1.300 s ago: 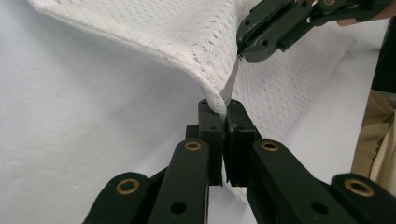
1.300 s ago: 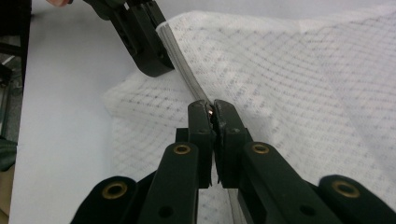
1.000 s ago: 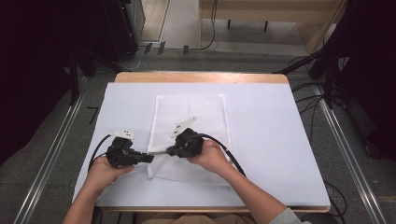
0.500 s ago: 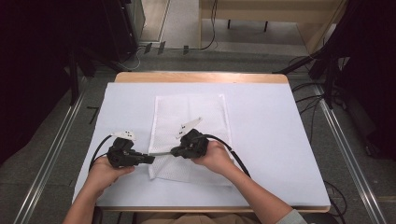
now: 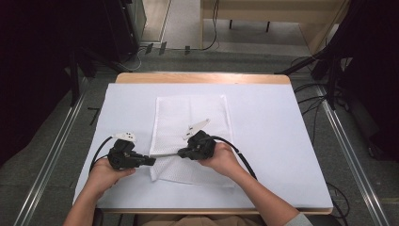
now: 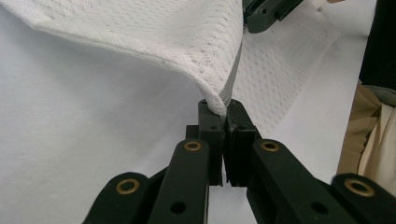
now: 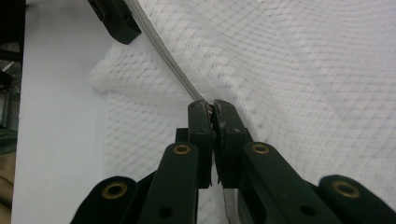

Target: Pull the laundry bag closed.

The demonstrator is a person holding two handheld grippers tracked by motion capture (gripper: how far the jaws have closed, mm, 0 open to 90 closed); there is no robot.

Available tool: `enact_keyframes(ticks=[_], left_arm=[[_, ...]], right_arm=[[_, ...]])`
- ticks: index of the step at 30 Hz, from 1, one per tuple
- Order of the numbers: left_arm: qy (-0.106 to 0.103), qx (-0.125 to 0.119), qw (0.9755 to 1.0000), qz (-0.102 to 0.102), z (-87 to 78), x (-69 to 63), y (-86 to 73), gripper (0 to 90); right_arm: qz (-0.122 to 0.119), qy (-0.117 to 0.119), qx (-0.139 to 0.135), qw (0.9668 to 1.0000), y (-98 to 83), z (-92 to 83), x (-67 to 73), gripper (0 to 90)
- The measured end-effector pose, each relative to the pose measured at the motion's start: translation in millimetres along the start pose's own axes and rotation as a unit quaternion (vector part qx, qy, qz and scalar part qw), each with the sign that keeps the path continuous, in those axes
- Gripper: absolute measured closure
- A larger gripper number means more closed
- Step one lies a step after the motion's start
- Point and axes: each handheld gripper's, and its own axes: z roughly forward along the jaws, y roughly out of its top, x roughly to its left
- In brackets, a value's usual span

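A white mesh cloth lies spread on the white table cover, and its near left part is lifted and folded over. My left gripper is shut on the cloth's lifted corner. A short way to its right, my right gripper is shut on the same hemmed edge. A taut strip of the edge runs between the two grippers. The left gripper view has the right gripper's jaw tip at the top, and the right gripper view has the left one's jaw tip at the top left.
The white table cover reaches a wooden far edge. Metal rails run along both sides of the table. Cables trail from each gripper toward the person. The person's trouser leg is close by the near edge.
My right gripper has drifted slightly to the right with the cloth edge in it. The left gripper has kept still, and both grips are unchanged.
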Motion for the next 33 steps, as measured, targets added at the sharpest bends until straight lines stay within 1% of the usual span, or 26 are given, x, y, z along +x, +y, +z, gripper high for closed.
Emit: enact_keyframes(ticks=[1,4,10,12,15,16,17,20,23,25,27,29,30,33], left_arm=[[0.000,0.001,1.0000,0.000,-0.3,0.0,-0.1,88.7],[0.002,0.001,1.0000,0.002,0.1,-0.3,-0.2,88.6],[0.002,0.001,1.0000,0.001,-1.0,-0.4,-1.1,88.6],[0.002,0.003,1.0000,0.002,-0.9,-0.5,-1.1,88.6],[0.003,0.004,1.0000,0.002,-0.5,-0.4,-1.3,88.6],[0.004,0.005,1.0000,0.003,-0.6,-0.2,-1.4,88.6],[0.004,0.004,1.0000,0.002,-0.6,0.1,-1.6,88.6],[0.004,0.004,1.0000,0.003,-0.5,1.0,-2.0,88.5],[0.003,0.004,1.0000,0.004,-0.3,0.3,-1.5,88.6],[0.002,0.004,1.0000,0.004,-0.3,0.2,-1.5,88.5],[0.002,0.006,1.0000,0.004,0.0,0.5,-1.6,88.5],[0.001,0.008,1.0000,0.003,0.0,1.0,-1.7,88.6],[0.000,0.008,1.0000,0.002,0.0,0.9,-1.7,88.6],[0.000,0.008,1.0000,0.001,0.0,0.8,-2.0,88.6]], right_arm=[[0.002,-0.003,-0.001,1.0000,-1.0,-1.4,-0.7,88.6],[0.008,-0.002,-0.001,1.0000,-5.0,-4.8,-3.2,88.6],[0.007,-0.008,-0.002,0.9999,-6.7,-8.5,-4.2,88.5],[0.010,-0.004,-0.003,0.9999,-7.2,-10.0,-4.1,88.6],[0.008,-0.005,-0.001,1.0000,-8.6,-11.1,-3.1,88.6],[0.003,-0.011,0.003,0.9999,-9.8,-11.9,-3.2,88.5],[0.006,-0.010,0.004,0.9999,-10.7,-12.7,-3.6,88.6],[0.007,-0.013,0.006,0.9999,-11.8,-14.0,-5.4,88.6],[0.011,-0.012,0.006,0.9998,-12.9,-16.5,-7.1,88.5],[0.014,-0.004,0.003,0.9999,-14.0,-18.4,-7.8,88.6],[0.010,-0.001,0.003,0.9999,-15.1,-20.8,-8.6,88.5],[0.008,-0.010,0.008,0.9999,-17.6,-23.9,-10.5,88.6],[0.014,-0.012,0.010,0.9998,-18.3,-24.8,-11.0,88.5],[0.016,-0.015,0.012,0.9997,-21.2,-26.9,-14.2,88.6]])
